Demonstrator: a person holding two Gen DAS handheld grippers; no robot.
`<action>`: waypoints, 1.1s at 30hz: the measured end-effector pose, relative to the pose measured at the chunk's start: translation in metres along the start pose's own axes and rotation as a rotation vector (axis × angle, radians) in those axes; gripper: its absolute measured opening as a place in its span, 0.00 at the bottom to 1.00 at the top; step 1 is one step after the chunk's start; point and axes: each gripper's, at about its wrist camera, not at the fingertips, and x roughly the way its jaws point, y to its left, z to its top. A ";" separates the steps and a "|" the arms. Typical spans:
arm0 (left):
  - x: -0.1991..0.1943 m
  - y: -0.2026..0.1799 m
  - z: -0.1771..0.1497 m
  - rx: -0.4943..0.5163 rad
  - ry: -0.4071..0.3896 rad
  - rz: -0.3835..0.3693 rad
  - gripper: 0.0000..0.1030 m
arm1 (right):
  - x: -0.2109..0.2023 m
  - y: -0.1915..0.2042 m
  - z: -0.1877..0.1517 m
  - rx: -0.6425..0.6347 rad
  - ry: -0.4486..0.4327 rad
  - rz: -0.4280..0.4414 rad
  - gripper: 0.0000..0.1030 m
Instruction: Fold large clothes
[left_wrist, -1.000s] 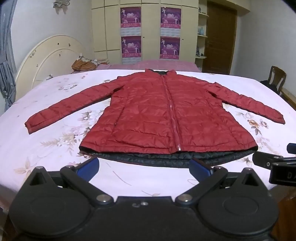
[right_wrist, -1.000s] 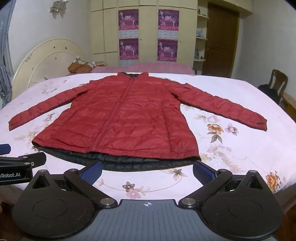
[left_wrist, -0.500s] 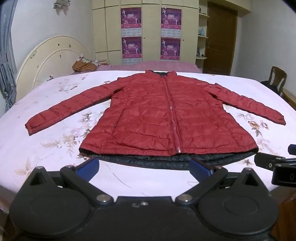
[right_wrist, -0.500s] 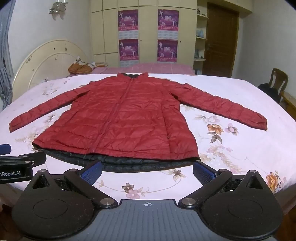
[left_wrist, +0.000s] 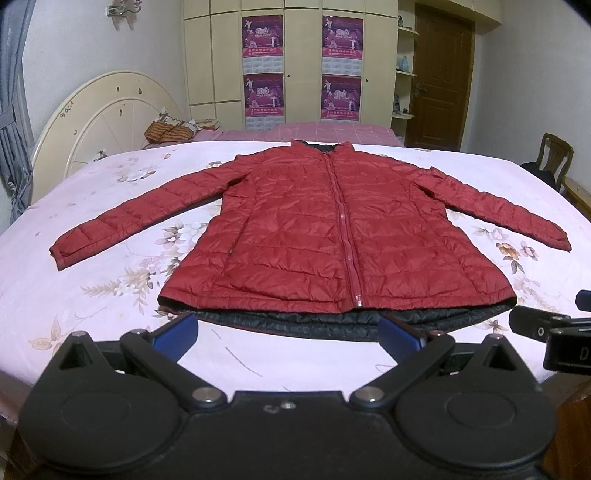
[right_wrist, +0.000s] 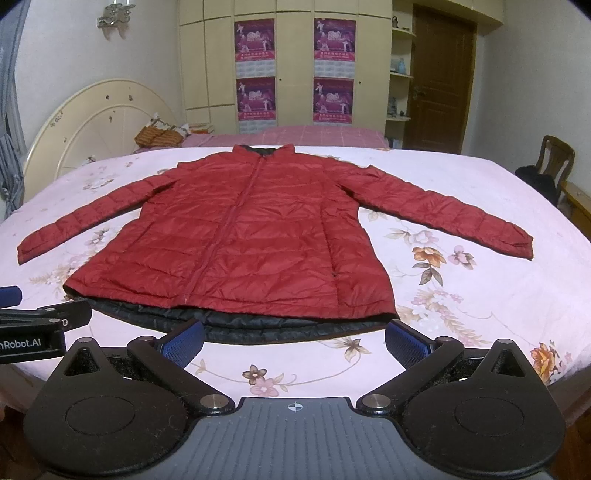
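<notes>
A wide bed (left_wrist: 92, 206) covered by a pale pink flowered sheet is seen filling most of both views. Behind it, a cream wardrobe (left_wrist: 303, 62) hung with four purple posters is set against the far wall, and a dark wooden door (left_wrist: 441, 77) is seen to its right. A rounded cream headboard (left_wrist: 99, 122) is leaned at the left, and a wooden chair (left_wrist: 556, 162) is placed at the far right edge.

A red quilted jacket (left_wrist: 295, 236) is spread flat on the bed, front side up, with the zip closed and the collar turned toward the wardrobe. Both sleeves are stretched outward and down to either side, each lying flat on the sheet. Below the red hem, a band of black lining is exposed along the near edge.

The left gripper (left_wrist: 286, 332) is held low at the near edge of the bed, just in front of the hem; its jaws are spread wide and nothing is held between them. Its blue pads (left_wrist: 177, 330) are seen close to the black lining, though contact cannot be judged. The right gripper (right_wrist: 293, 338) is held likewise beside it, jaws spread wide and empty, facing the right half of the hem. Part of each gripper is caught at the edge of the other's view.

A striped bag (left_wrist: 166, 129) is laid on a second bed behind.
</notes>
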 end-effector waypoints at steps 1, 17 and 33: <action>0.000 0.000 0.000 -0.001 0.000 0.000 1.00 | 0.000 -0.001 0.000 -0.001 0.000 -0.002 1.00; 0.004 0.000 0.002 -0.009 0.000 0.003 1.00 | 0.002 -0.002 0.000 0.000 0.000 0.001 1.00; 0.003 0.001 0.001 -0.008 0.001 0.005 1.00 | 0.000 -0.001 0.000 0.003 0.001 0.001 1.00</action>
